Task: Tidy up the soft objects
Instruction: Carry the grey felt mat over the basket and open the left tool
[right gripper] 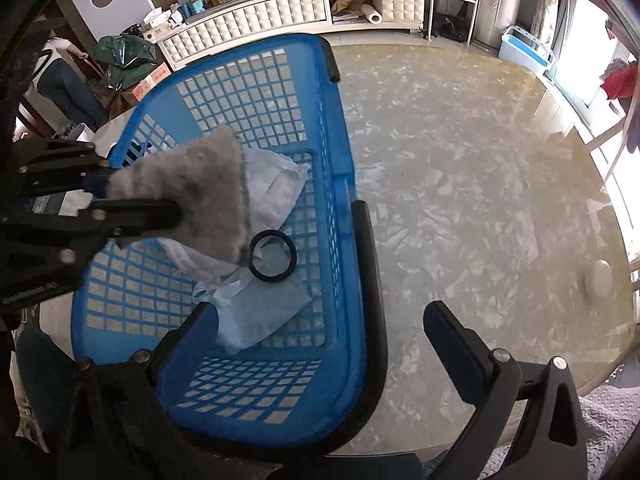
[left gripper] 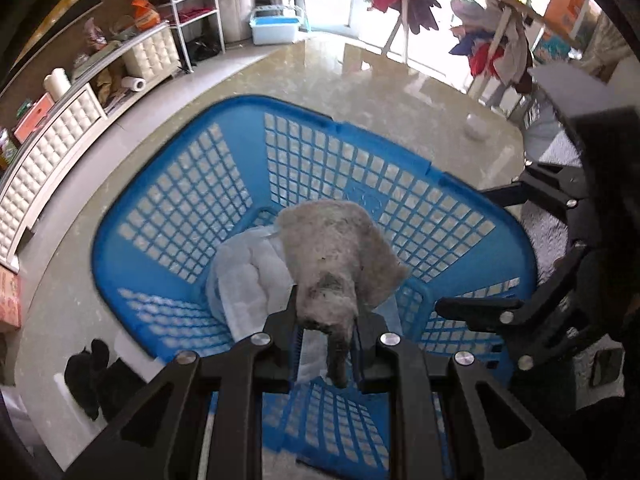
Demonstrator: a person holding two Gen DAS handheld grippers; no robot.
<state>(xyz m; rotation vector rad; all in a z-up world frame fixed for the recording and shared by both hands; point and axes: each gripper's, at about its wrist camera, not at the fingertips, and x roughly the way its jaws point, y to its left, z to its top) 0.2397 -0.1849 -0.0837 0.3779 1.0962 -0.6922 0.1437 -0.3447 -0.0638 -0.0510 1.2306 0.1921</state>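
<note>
A blue lattice basket (left gripper: 224, 168) (right gripper: 344, 208) stands on a glossy beige surface. My left gripper (left gripper: 328, 312) (right gripper: 140, 196) is shut on a grey fuzzy cloth (left gripper: 340, 256) (right gripper: 204, 192), which hangs over the inside of the basket. Under it lie a white cloth (left gripper: 248, 276) (right gripper: 280, 188), a pale blue cloth (right gripper: 260, 312) and a black ring (right gripper: 273, 256). My right gripper (right gripper: 320, 308) (left gripper: 488, 248) stands open and empty, one finger inside the basket's near wall, the other outside its black-edged rim.
A small white round object (left gripper: 476, 126) (right gripper: 600, 280) sits on the beige surface beyond the basket. Something black (left gripper: 92, 376) lies to the basket's left. A grey knitted fabric (right gripper: 608, 420) lies at the lower right. A white quilted cabinet (right gripper: 256, 20) and a seated person (right gripper: 60, 80) are behind.
</note>
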